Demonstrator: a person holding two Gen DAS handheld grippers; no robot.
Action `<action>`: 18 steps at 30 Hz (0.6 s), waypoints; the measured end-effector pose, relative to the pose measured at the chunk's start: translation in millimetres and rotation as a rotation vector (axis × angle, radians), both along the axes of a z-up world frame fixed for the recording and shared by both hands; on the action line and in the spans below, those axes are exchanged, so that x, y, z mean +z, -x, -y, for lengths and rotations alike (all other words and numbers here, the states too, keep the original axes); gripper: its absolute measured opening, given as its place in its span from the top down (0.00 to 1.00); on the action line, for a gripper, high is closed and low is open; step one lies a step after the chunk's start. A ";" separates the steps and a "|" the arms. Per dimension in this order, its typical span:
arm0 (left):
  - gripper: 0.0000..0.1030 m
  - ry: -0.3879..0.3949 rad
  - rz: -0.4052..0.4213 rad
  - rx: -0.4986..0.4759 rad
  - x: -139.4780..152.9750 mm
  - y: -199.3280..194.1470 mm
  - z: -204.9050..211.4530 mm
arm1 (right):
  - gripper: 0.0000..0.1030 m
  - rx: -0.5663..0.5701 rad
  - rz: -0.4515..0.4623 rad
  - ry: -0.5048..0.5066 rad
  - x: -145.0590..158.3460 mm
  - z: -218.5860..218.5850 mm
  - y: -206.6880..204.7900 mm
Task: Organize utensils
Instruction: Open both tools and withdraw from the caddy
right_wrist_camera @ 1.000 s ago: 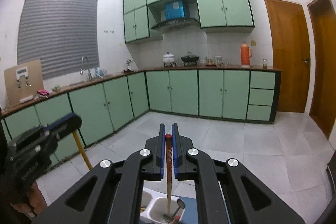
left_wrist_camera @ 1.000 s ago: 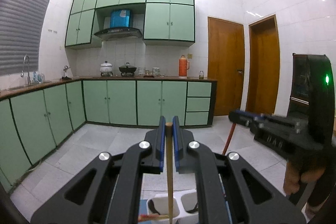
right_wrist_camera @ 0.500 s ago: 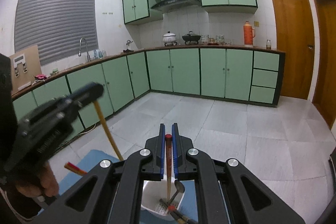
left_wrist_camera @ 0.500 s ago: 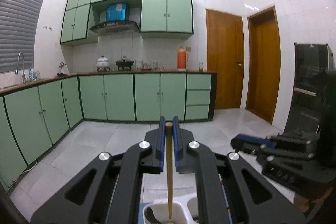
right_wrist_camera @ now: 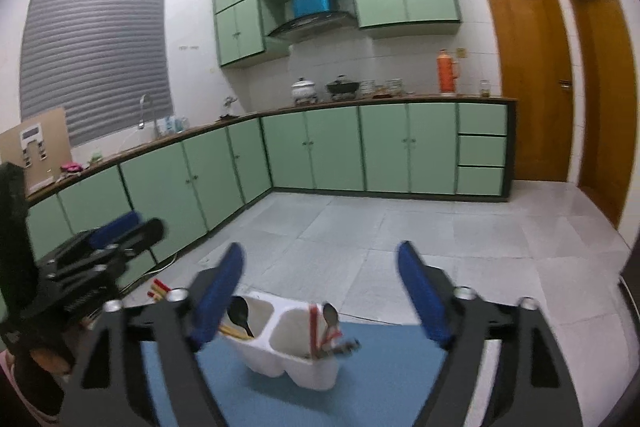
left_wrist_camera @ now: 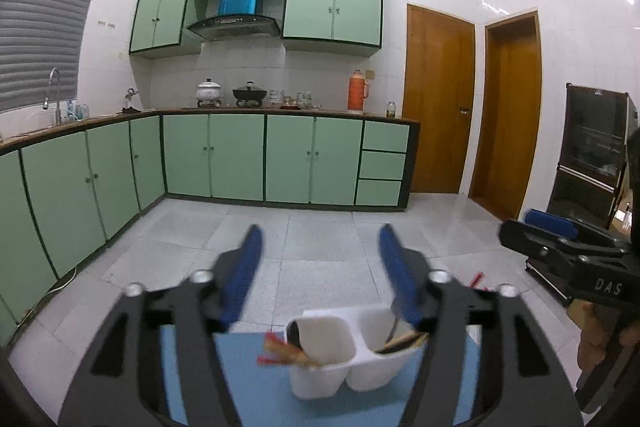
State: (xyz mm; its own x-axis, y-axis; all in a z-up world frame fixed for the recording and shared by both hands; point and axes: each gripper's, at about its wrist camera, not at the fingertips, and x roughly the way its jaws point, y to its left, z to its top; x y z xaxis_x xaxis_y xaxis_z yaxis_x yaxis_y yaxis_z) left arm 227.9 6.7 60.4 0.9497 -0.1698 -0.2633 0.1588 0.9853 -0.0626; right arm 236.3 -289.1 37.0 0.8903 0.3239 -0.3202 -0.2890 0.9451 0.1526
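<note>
A white two-compartment utensil holder (left_wrist_camera: pixel 344 359) stands on a blue mat (left_wrist_camera: pixel 248 387). It holds chopsticks (left_wrist_camera: pixel 286 351) and a dark spoon. In the right wrist view the holder (right_wrist_camera: pixel 288 343) shows a black spoon (right_wrist_camera: pixel 240 313), a red-handled chopstick (right_wrist_camera: pixel 314 331) and a metal spoon (right_wrist_camera: pixel 330 315). My left gripper (left_wrist_camera: pixel 320 267) is open and empty above the holder. My right gripper (right_wrist_camera: pixel 320 287) is open and empty above it too. Each gripper shows at the other view's edge, the right one (left_wrist_camera: pixel 560 247) and the left one (right_wrist_camera: pixel 100 247).
Red-tipped chopsticks (right_wrist_camera: pixel 158 287) lie beyond the mat at the left. Green kitchen cabinets (left_wrist_camera: pixel 240 155) line the far wall, with pots and an orange thermos (left_wrist_camera: pixel 356 91) on the counter. Two wooden doors (left_wrist_camera: pixel 436 115) stand at the right.
Both grippers have opened and let go of their chopsticks, which now rest in the holder. Both views now look down more on the holder and mat.
</note>
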 end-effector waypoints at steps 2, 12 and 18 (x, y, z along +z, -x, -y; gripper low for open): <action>0.27 0.003 -0.002 0.009 0.1 17.8 -2.1 | 0.16 -0.013 0.002 -0.004 -2.5 5.3 20.0; 0.06 -0.020 -0.057 0.056 -9.3 96.9 -3.5 | 0.06 -0.047 -0.039 -0.004 -11.1 10.2 94.0; 0.05 -0.062 -0.068 0.042 -4.3 129.1 5.3 | 0.06 -0.041 -0.051 0.004 -8.9 4.4 120.2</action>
State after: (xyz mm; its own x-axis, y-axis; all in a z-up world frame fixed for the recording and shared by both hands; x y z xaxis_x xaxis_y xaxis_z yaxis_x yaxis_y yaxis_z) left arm 98.8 1.4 56.1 0.9351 -0.1113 -0.3364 0.1144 0.9934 -0.0105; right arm 116.1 -293.4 28.1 0.8851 0.2860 -0.3671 -0.2417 0.9566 0.1625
